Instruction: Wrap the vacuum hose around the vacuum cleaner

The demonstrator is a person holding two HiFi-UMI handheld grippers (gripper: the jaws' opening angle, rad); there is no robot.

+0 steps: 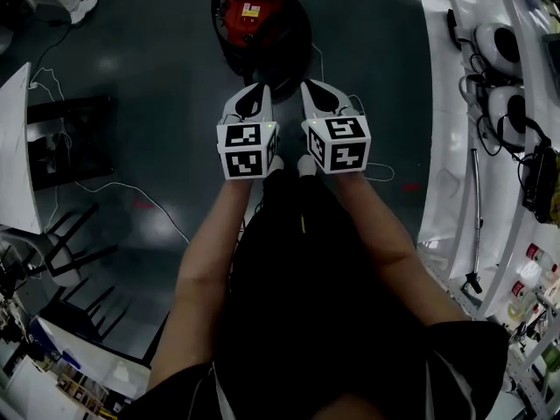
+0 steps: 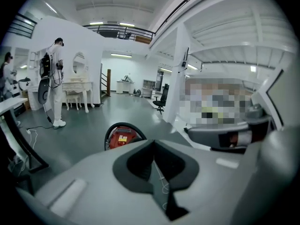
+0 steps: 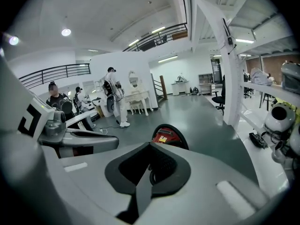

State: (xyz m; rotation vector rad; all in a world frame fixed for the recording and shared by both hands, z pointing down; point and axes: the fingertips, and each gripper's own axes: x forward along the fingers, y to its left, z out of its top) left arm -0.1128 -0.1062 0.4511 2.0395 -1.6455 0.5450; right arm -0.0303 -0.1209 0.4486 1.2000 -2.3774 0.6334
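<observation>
Left gripper (image 2: 152, 146): both jaws were pressed together along their full length, with nothing between the pads. Right gripper (image 3: 150, 150): same condition, jaws closed on each other and empty. Neither tool was carrying or touching any part of the task's object.

In the head view the two grippers were held side by side, just apart, at the end of outstretched forearms, their marker cubes (image 1: 248, 150) facing the camera. Both pointed forward and somewhat downward. This attitude appeared to be one of aiming or standing off rather than working, since the tips were well clear of the floor.

The vacuum cleaner (image 1: 252, 11), a red-bodied canister, stood on the dark floor ahead of the tips, well apart from both grippers and roughly centred between their lines of sight. A black hose (image 2: 123, 124) arched over and around the red body. From these views it seemed to lie in a loop about the machine, though whether it was fully wound or seated could not be confirmed, as the near side was hidden behind the jaws.

Surroundings: a thin white cable (image 1: 131, 191) trailed across the floor to the left. White benches (image 1: 437, 147) carrying equipment ran along the right. A person in white (image 2: 56, 78) stood well beyond the vacuum cleaner, near a white dressing table (image 2: 75, 86), and took no part.

Assessment: with both tools closed and empty, either the wrapping was complete or it had not begun.
</observation>
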